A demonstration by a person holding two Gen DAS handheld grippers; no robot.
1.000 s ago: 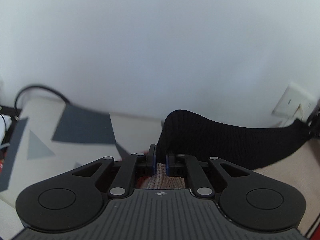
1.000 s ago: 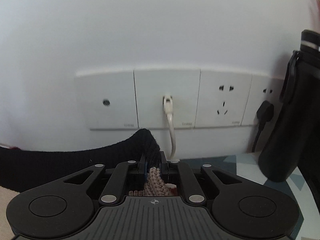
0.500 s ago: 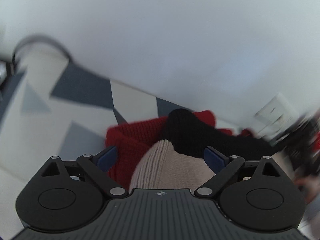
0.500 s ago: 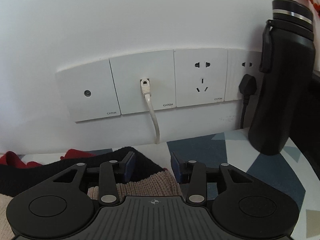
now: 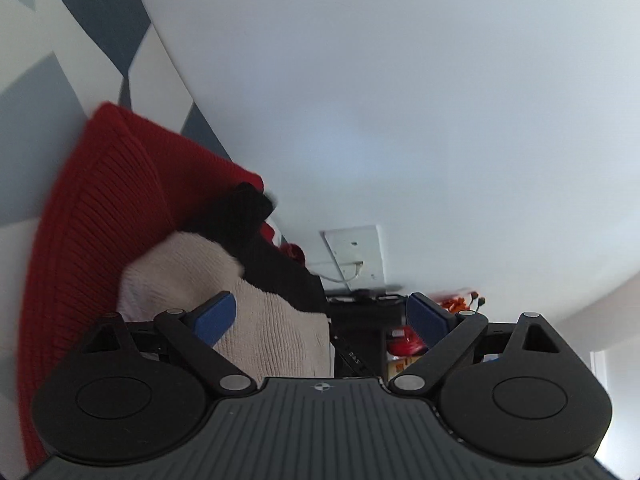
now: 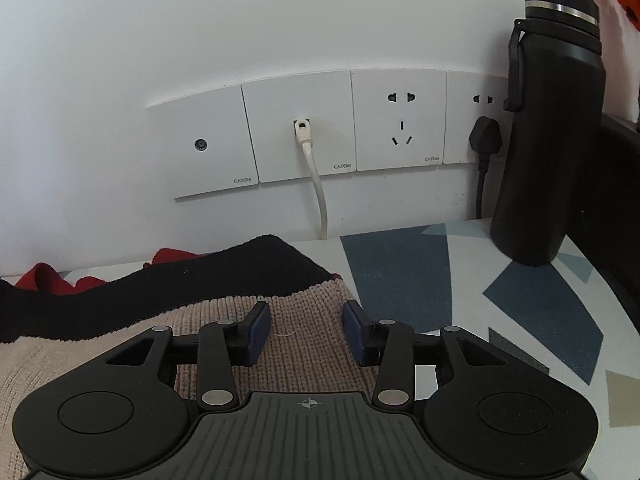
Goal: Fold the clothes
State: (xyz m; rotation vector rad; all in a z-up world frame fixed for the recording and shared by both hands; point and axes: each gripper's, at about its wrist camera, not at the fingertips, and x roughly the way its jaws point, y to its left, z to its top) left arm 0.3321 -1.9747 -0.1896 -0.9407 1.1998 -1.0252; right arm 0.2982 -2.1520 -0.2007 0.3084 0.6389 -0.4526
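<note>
At the left of the left wrist view, where the picture is rolled hard over, I see the knitted sweater [image 5: 168, 280] stacked in bands: a red part [image 5: 104, 216] at far left, a beige part in the lower middle, and a black band [image 5: 256, 224] running toward the centre. My left gripper [image 5: 320, 316] stands wide apart and empty; one blue pad [image 5: 214, 316] hangs over the beige knit without pressing it, the other is off to the right over dark clutter.

Across in the right wrist view, the sweater [image 6: 200, 320] lies on the patterned bench [image 6: 400, 272], filling the lower left of the frame, its black band [image 6: 160, 292] along the top edge and a scrap of red at far left. My right gripper [image 6: 306, 332] is partly parted and free of the cloth; beige knit shows between the pads [image 6: 256, 332] but is not pinched. Farther right stand wall sockets [image 6: 304, 136] and a black bottle [image 6: 552, 120].

I judge that a fold has just been laid down and let go. Next I would need a fresh edge to grasp, probably the near or side hem, with both grippers brought level and closed on the cloth together, keeping clear of the bottle.
</note>
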